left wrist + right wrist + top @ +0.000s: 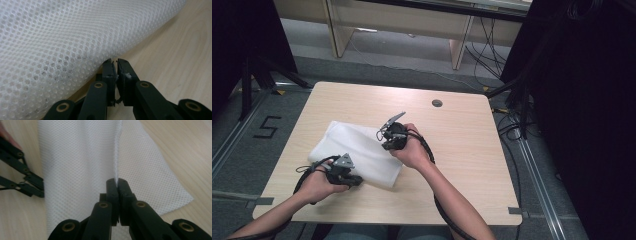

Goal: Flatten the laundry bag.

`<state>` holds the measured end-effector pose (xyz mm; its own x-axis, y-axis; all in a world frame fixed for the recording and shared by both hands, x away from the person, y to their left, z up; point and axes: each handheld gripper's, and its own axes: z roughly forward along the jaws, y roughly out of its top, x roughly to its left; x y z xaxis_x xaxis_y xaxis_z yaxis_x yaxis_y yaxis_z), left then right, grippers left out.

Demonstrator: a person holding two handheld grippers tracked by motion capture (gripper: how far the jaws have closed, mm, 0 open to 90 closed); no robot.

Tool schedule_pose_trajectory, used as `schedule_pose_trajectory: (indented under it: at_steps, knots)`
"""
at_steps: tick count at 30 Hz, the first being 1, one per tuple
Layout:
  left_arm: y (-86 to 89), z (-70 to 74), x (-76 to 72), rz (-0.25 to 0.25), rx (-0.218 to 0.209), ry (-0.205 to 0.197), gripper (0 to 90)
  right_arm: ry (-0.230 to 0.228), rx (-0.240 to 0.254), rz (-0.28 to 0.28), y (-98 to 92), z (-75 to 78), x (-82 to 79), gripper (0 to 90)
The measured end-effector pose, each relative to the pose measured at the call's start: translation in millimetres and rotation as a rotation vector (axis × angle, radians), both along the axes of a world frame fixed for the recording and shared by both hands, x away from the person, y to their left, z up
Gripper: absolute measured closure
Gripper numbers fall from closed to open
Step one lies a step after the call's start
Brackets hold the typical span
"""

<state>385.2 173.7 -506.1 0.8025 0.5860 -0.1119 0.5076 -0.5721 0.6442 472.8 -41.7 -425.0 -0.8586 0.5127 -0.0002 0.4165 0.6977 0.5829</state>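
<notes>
The white mesh cloth [357, 150] lies folded on the left half of our wooden worktop [462, 150]. Our right tool [117, 180] is clamped on a pinched ridge of the mesh, lifting it. Our left tool [114, 60] is closed at the cloth's near edge, its tips touching the mesh, down on the worktop.

You will find one legible marking: the numeral "5" [267, 127], laid out in black tape on the grey floor [242, 165], just left of the surface [462, 150]. You can read no other text.
</notes>
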Motion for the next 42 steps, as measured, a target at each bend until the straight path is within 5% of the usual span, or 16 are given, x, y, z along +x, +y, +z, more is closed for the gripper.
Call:
schedule_pose_trajectory:
  at_steps: [12,42]
  knots:
    - [-2.4,-1.6,19.1,0.042,0.0,-0.028,83.5,-0.037,0.055,0.033,1.7,18.6,-21.1,89.9]
    - [-8.5,6.9,24.5,0.045,-0.002,-0.092,83.2,-0.038,0.071,0.009,3.9,19.4,-21.0,89.9]
